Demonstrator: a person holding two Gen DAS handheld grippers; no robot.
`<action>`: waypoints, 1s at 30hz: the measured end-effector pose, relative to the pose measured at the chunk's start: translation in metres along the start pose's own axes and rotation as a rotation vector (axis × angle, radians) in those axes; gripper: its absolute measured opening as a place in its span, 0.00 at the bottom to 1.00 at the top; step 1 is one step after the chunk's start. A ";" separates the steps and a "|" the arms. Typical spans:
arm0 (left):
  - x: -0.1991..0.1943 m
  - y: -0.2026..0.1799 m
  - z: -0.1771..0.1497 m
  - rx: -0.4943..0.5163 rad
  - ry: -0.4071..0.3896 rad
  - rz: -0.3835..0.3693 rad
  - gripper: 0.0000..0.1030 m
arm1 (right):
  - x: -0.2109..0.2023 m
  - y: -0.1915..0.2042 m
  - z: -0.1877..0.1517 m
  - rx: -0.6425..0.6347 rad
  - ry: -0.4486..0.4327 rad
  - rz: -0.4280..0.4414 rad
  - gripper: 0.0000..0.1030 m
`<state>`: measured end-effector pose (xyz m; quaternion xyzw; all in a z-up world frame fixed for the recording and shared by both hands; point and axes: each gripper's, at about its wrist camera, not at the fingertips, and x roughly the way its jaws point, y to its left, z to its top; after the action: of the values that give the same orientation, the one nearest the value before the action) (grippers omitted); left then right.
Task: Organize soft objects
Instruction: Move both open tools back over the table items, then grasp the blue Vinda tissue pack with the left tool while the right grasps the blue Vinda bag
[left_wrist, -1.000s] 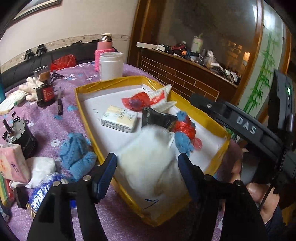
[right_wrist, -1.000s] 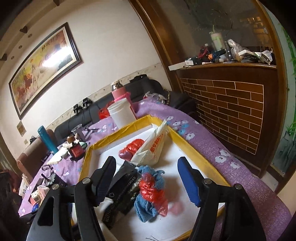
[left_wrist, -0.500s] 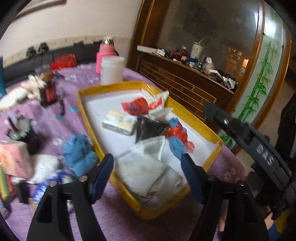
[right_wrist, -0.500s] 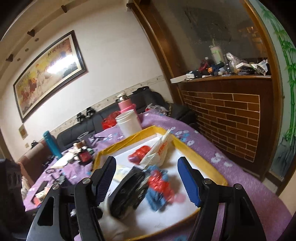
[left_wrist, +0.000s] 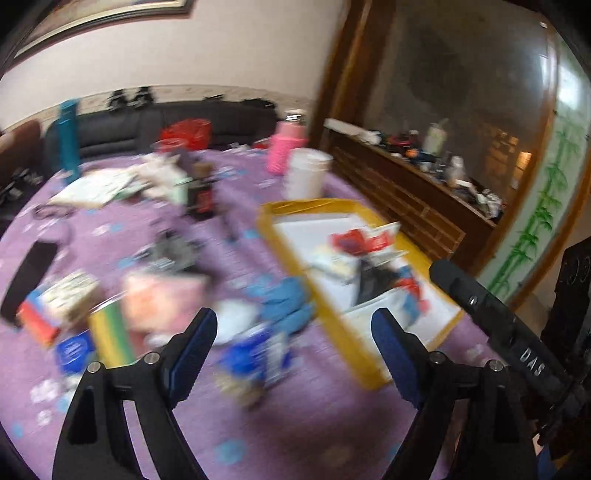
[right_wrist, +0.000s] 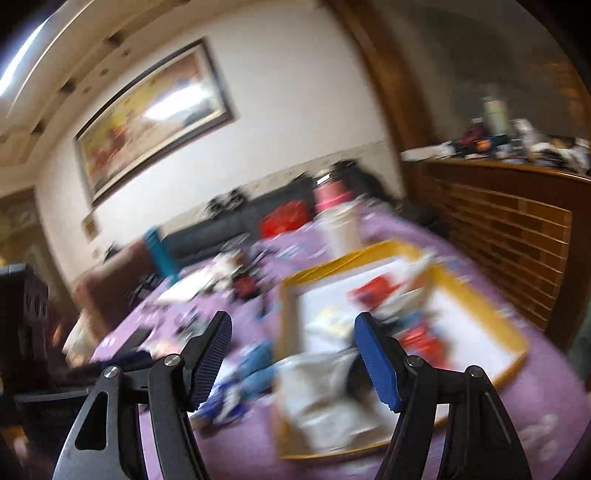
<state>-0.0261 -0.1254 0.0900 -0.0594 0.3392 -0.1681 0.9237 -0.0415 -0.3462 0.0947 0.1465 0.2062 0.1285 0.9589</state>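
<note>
now white cloth (right_wrist: 321, 402) in yellow tray (right_wrist: 491, 321), below empty right jaws.

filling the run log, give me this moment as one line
left hand-held gripper: open, empty, jaws just widened | right hand-held gripper: open, empty | white cloth: in yellow tray | blue towel: on table

tray (left_wrist: 334, 325) right on table (left_wrist: 122, 229) | cloth (left_wrist: 286, 308) left beside tray | jar (left_wrist: 306, 177) behind tray
</note>
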 end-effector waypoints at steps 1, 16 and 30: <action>-0.006 0.012 -0.005 -0.014 0.003 0.019 0.82 | 0.008 0.011 -0.006 -0.013 0.029 0.032 0.71; -0.004 0.145 -0.046 -0.301 0.136 0.326 0.83 | 0.088 0.052 -0.058 -0.008 0.302 0.187 0.72; 0.015 0.165 -0.048 -0.325 0.127 0.372 0.50 | 0.093 0.067 -0.058 -0.080 0.360 0.184 0.75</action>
<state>-0.0018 0.0237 0.0073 -0.1332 0.4240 0.0580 0.8939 0.0031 -0.2426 0.0334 0.1012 0.3545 0.2478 0.8959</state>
